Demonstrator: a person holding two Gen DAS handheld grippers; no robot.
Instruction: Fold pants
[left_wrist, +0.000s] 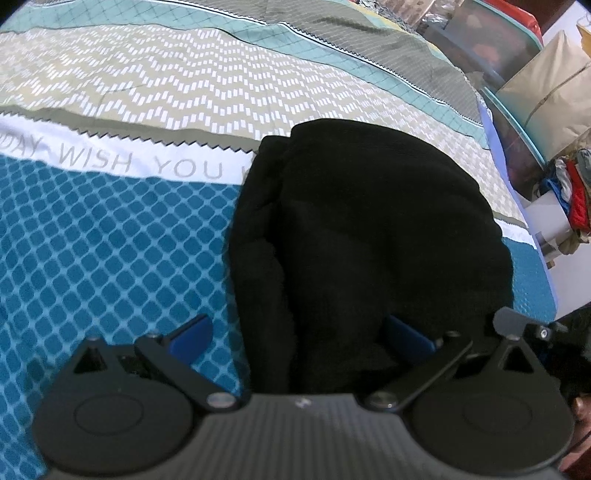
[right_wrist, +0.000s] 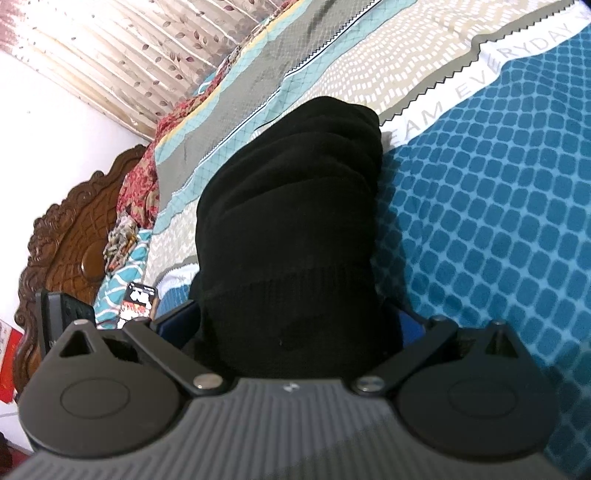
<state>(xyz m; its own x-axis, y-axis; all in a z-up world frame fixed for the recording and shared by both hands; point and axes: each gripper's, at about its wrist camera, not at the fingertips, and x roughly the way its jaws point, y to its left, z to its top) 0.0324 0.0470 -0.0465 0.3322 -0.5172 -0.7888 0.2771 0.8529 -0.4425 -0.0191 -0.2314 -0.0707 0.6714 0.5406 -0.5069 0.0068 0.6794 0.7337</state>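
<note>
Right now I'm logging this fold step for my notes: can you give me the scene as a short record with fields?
garment: black pants, bunched in a thick bundle
surface: patterned bedsheet
left gripper: open, fingers either side of the near end of the pants
right gripper: open, fingers flanking the ribbed band
background: carved wooden headboard
fold state: partly folded, not flat

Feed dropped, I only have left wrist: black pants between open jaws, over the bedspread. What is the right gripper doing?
Observer: The right gripper is open too, jaws wide, and the black pants fill the gap between them.
Operator: Which part of the pants?
Observer: A ribbed band crosses the cloth just ahead of the fingers; waistband or cuff, cannot tell.
Operator: Anything beyond?
Observer: A carved wooden headboard on that view's left.
</note>
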